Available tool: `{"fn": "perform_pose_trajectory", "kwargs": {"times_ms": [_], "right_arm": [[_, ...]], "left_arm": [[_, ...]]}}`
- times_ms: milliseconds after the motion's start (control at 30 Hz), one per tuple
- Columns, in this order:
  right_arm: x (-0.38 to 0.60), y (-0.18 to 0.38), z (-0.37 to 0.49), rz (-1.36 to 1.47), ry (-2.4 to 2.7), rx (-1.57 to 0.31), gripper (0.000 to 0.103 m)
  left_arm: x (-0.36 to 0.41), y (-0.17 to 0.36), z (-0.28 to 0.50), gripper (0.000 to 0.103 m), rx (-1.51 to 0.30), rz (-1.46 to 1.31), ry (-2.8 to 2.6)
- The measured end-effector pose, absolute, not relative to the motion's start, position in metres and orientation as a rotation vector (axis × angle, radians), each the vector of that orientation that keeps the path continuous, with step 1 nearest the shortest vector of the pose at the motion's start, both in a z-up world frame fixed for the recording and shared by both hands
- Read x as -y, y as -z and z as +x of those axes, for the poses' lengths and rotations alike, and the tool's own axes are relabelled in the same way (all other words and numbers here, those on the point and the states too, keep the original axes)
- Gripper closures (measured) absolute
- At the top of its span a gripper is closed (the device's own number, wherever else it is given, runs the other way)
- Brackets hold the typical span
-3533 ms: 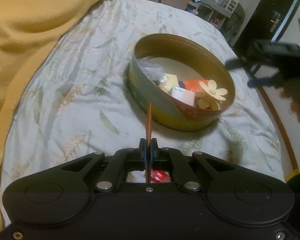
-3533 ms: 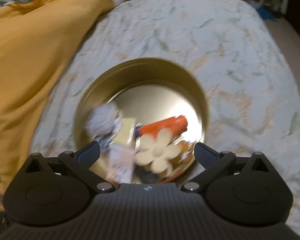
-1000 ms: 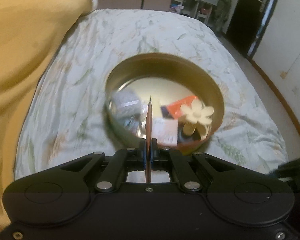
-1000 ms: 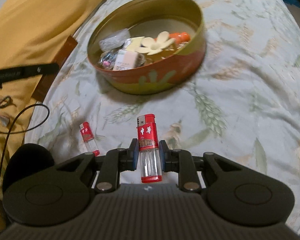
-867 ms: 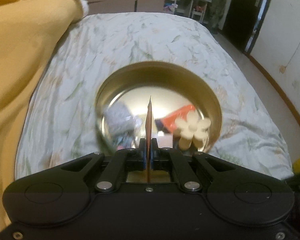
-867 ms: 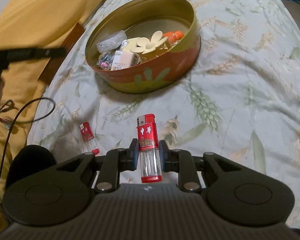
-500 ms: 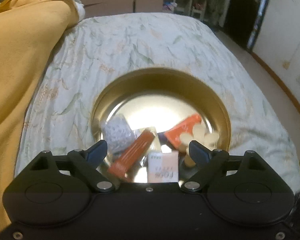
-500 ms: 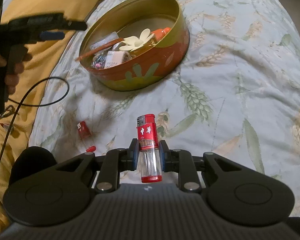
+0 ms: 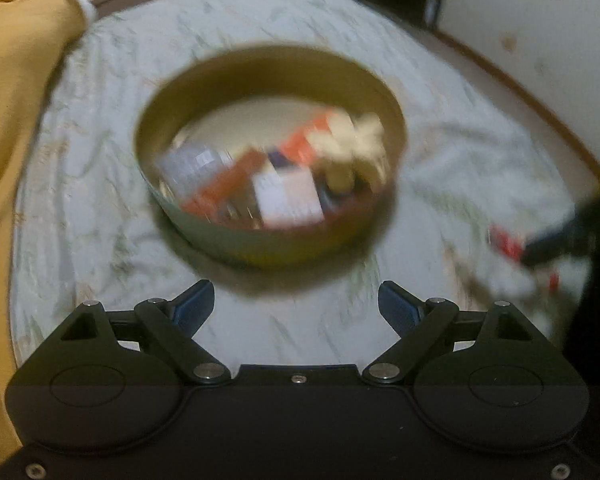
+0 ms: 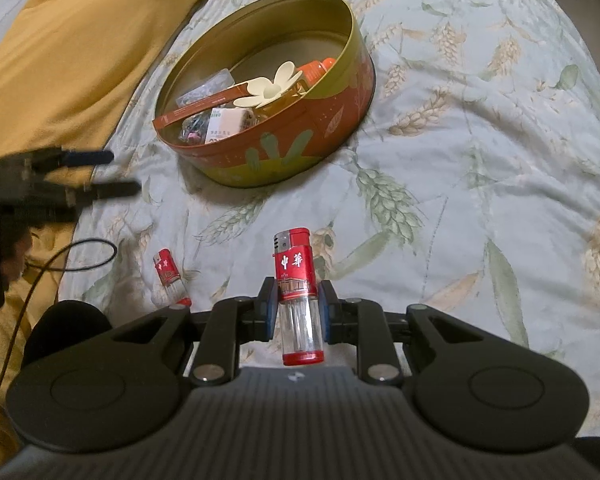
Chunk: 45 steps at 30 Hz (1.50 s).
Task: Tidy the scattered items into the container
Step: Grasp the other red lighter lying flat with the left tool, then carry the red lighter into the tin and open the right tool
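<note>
The round tin (image 10: pixel 268 120) sits on the bed (image 10: pixel 480 160) with open quilt on its right and near sides; on its left a yellow blanket (image 10: pixel 68 60) lies close, leaving only a narrow strip of quilt between them. In the left wrist view the bed's right edge (image 9: pixel 540 152) drops to the floor beside a wall. Inside the tin lie a cream flower-shaped piece (image 10: pixel 272 84), an orange tube (image 10: pixel 316 68), a long reddish-brown strip (image 10: pixel 204 106), a white packet (image 10: pixel 228 126) and a clear bag (image 10: pixel 208 86), crowded toward its near side.

The right claw (image 10: pixel 298 308) points down at the quilt short of the tin, clenched on a red-and-clear lighter (image 10: pixel 296 292) that stands upright between the pads. A second lighter (image 10: pixel 170 280) lies on the quilt to its left, well apart from the tin, near a thin black cable (image 10: pixel 76 256) at the blanket's edge.

The left claw (image 9: pixel 296 308) hovers tilted down just short of the tin, released, with its jaws standing wide and nothing between them; its view is blurred. From the right wrist it appears at the far left (image 10: pixel 100 172), over the blanket's edge.
</note>
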State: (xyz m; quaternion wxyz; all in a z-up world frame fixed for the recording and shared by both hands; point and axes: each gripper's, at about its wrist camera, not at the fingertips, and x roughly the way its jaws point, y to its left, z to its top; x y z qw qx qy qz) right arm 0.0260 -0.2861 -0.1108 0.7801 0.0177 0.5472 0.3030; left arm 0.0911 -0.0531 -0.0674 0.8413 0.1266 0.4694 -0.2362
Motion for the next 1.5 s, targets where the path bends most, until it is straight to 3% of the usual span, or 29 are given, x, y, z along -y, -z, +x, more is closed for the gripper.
{"fn": "perform_pose_trajectory", "kwargs": {"times_ms": [933, 1000, 1500], "right_arm": [[0.287, 0.11, 0.024, 0.035, -0.624, -1.193, 0.079], [0.286, 0.11, 0.024, 0.033, -0.625, -1.192, 0.079], [0.281, 0.096, 0.031, 0.023, -0.636, -1.162, 0.079]], "left_arm": [[0.066, 0.16, 0.072, 0.018, -1.242, 0.424, 0.645], [0.067, 0.16, 0.07, 0.023, -1.23, 0.42, 0.639], [0.056, 0.11, 0.062, 0.023, -1.109, 0.17, 0.513]]}}
